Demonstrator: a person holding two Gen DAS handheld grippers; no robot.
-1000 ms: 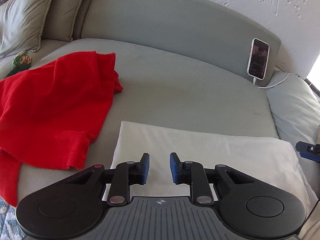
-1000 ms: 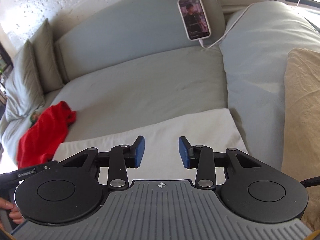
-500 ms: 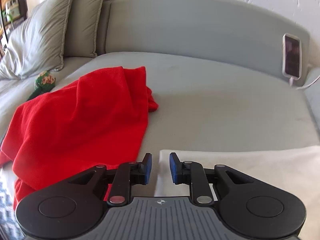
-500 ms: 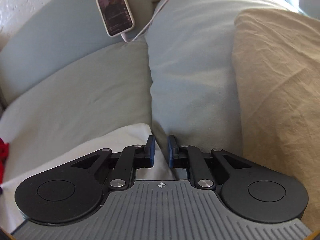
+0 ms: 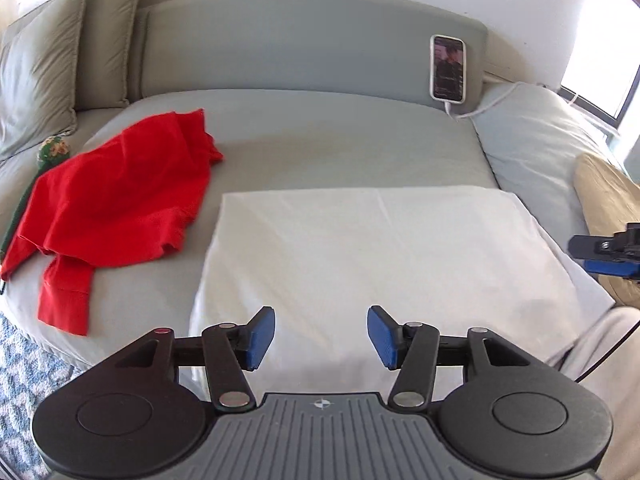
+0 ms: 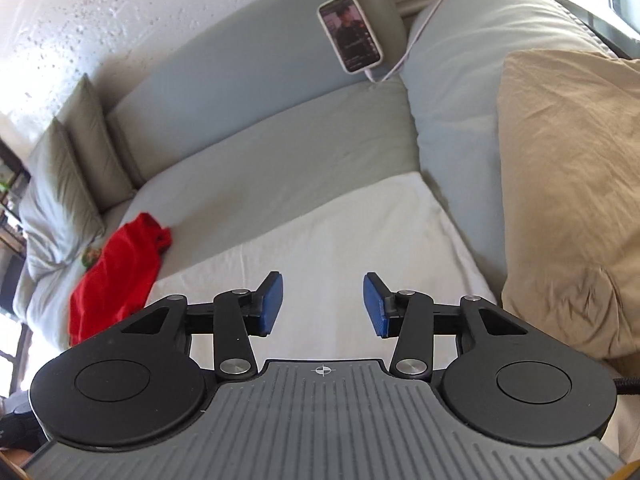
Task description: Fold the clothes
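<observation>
Left hand-held gripper [image 5: 321,336] hovers spread and empty over a white cloth [image 5: 384,248] lying flat in a neat rectangle on the sofa [image 5: 340,140], a crumpled red garment [image 5: 116,200] beside it. Right hand-held gripper [image 6: 323,306], likewise spread, hangs above the same cloth [image 6: 340,236]. Both fabrics look soft and light, best pinched at corners or hems.

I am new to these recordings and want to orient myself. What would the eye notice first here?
The bright red garment stands out first, lying crumpled on the left part of the grey sofa. Next to it, in front of both open grippers, a white folded cloth lies flat. At the back, a phone with a lit screen leans against the backrest, its cable plugged in.
</observation>
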